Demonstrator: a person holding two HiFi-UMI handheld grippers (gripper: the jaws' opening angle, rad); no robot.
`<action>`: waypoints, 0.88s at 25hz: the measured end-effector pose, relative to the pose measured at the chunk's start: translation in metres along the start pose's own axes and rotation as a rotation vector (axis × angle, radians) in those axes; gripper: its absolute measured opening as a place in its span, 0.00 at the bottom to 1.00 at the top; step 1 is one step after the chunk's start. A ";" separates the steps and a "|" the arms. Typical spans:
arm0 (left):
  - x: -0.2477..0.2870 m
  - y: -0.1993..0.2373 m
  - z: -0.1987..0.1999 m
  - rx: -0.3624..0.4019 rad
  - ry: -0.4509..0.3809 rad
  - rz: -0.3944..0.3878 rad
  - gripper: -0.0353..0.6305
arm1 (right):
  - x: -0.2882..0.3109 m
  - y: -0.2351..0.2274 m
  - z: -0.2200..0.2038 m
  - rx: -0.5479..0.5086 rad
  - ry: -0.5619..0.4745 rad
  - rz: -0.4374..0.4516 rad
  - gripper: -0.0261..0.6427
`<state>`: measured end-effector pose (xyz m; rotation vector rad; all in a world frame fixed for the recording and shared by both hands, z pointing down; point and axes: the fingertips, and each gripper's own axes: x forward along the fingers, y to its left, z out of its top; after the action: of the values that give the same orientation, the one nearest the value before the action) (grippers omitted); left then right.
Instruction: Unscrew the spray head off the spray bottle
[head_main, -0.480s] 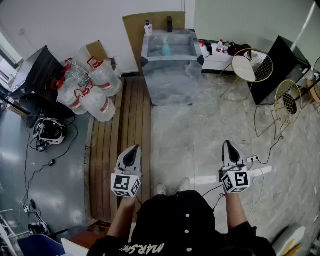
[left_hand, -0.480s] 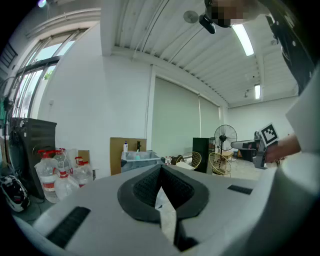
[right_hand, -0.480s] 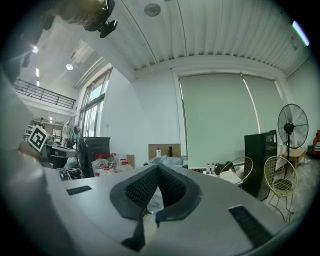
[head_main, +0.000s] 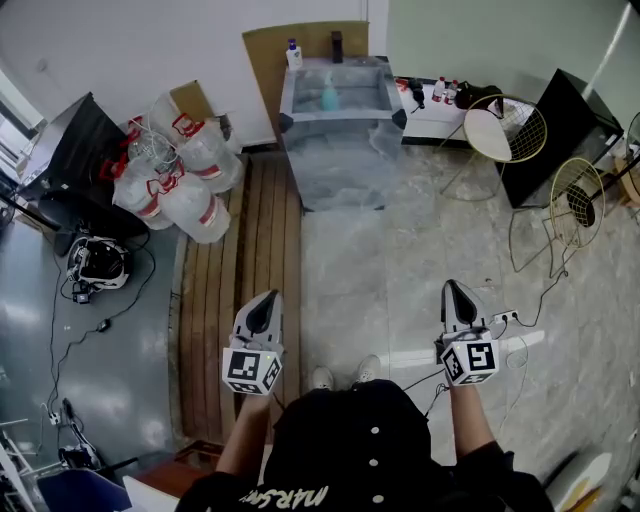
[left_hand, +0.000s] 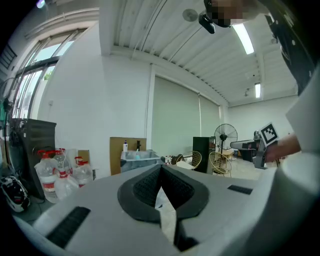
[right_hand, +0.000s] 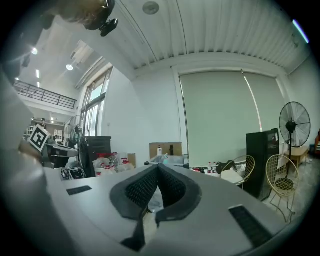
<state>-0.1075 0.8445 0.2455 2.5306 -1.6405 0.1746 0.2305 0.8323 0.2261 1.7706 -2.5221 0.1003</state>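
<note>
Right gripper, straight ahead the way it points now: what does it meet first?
The right gripper, shut and empty, has only bare floor ahead, then probably the plastic-wrapped table near its right corner; depth is unclear.

Saw a grey-covered worktop (head_main: 340, 165) at twelve o'clock, with a teal spray bottle (head_main: 329, 98) upright on top and a small white bottle (head_main: 294, 54) at its far left corner. Found water jugs (head_main: 185, 180) heaped on the floor (head_main: 380, 270) at ten o'clock, just beside wooden decking (head_main: 245, 270).

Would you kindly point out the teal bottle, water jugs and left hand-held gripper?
teal bottle (head_main: 329, 99): head view, its body.
water jugs (head_main: 192, 203): head view, nearest jug's side.
left hand-held gripper (head_main: 269, 298): head view, jaw tips.
</note>
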 end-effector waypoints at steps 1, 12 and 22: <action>0.001 -0.001 -0.001 0.001 0.001 -0.001 0.09 | 0.000 0.000 -0.001 -0.001 0.000 0.002 0.06; 0.014 -0.023 0.002 0.038 0.010 0.010 0.09 | -0.003 -0.027 0.006 0.007 -0.052 0.019 0.06; 0.044 -0.036 0.004 0.021 0.002 0.017 0.09 | 0.020 -0.045 -0.001 0.036 -0.040 0.060 0.06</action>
<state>-0.0565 0.8185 0.2468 2.5319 -1.6686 0.1965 0.2664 0.7980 0.2293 1.7271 -2.6179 0.1142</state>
